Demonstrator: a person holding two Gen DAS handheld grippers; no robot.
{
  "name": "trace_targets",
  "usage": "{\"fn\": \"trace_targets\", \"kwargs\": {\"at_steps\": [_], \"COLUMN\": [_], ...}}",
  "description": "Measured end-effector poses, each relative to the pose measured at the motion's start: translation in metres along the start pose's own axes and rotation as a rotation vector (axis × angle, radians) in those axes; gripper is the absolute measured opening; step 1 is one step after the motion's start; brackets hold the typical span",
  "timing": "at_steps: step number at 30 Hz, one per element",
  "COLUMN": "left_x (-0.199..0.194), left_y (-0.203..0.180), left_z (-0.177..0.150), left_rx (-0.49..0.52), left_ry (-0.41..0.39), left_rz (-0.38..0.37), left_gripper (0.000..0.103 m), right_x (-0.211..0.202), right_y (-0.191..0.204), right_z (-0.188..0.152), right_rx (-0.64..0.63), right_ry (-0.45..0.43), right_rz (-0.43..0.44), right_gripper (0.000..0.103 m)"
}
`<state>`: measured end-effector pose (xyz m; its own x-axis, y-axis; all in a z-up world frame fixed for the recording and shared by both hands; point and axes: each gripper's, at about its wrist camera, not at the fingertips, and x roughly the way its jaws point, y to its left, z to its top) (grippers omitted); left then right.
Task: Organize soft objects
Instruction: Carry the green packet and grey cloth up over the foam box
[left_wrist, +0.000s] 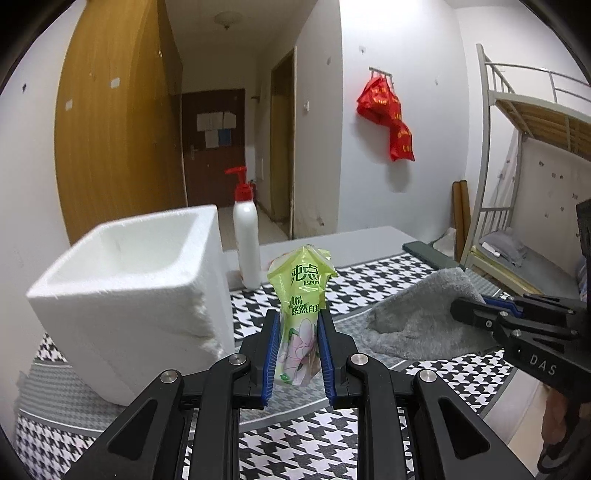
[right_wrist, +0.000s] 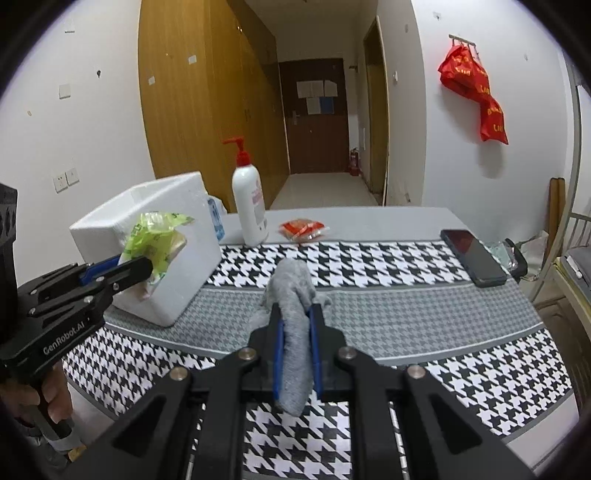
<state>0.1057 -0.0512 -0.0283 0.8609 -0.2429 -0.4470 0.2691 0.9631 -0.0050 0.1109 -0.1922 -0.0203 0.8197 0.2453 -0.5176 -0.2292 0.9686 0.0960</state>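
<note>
Left gripper (left_wrist: 295, 325): one, black with blue pads, clenched on one green tissue pack (left_wrist: 301, 295), which stood upright between the pads, clear of the cloth, just right of the foam box. In the right wrist view the same gripper (right_wrist: 147, 264) reached in from the left edge, angled slightly downward, with the pack (right_wrist: 155, 243) in front of the box wall; a hand (right_wrist: 44, 398) gripped its handle at lower left.

Foam box (left_wrist: 125, 295): one, white, open-topped, with a chipped edge, standing on the left part of the table.

Blue-printed packet (right_wrist: 215, 218): one, partly hidden behind the box; contents could not be told.

Pump bottle (right_wrist: 249, 205): one, white with a red pump, upright, just right of the box.

Red wrapper (right_wrist: 303, 227): one, lying on the bare grey tabletop behind the cloth.

Right gripper (right_wrist: 297, 328): one, of the same make, pinched shut on one grey fuzzy cloth (right_wrist: 293, 332), which was bunched between the pads and lifted off the table, its free end drooping below the jaws. In the left wrist view this gripper (left_wrist: 458, 312) entered from the right, the cloth (left_wrist: 417, 317) hanging from its tip.

Houndstooth tablecloth (right_wrist: 406, 295): one, black, white and grey.

Phone (right_wrist: 472, 256): one, dark, lying flat, far right.

Red bags (right_wrist: 476, 92): a cluster on a wall hook; count unclear.
</note>
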Motion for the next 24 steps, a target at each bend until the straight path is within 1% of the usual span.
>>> {"fn": "trace_targets", "kwargs": {"at_steps": [3, 6, 13, 17, 24], "left_x": [-0.008, -0.014, -0.032, -0.032, -0.033], "left_y": [0.001, 0.005, 0.013, 0.019, 0.027], "left_z": [0.005, 0.011, 0.027, 0.036, 0.044], "left_rx": [0.007, -0.001, 0.012, -0.002, -0.002], "left_ry": [-0.019, -0.024, -0.078, -0.08, -0.104], "left_rz": [-0.009, -0.034, -0.002, -0.015, 0.032], "left_gripper": [0.022, 0.022, 0.022, 0.022, 0.022], "right_x": [-0.006, -0.012, -0.021, -0.021, -0.019], "right_y": [0.003, 0.009, 0.017, 0.021, 0.027], "right_z": [0.007, 0.016, 0.032, 0.04, 0.054], "right_rx": [0.015, 0.011, -0.009, -0.004, -0.015], "right_ry": [-0.022, -0.046, -0.093, -0.109, -0.142], "right_rz": [0.022, 0.026, 0.043, 0.067, 0.09], "right_gripper": [0.016, 0.016, 0.016, 0.016, 0.016]}}
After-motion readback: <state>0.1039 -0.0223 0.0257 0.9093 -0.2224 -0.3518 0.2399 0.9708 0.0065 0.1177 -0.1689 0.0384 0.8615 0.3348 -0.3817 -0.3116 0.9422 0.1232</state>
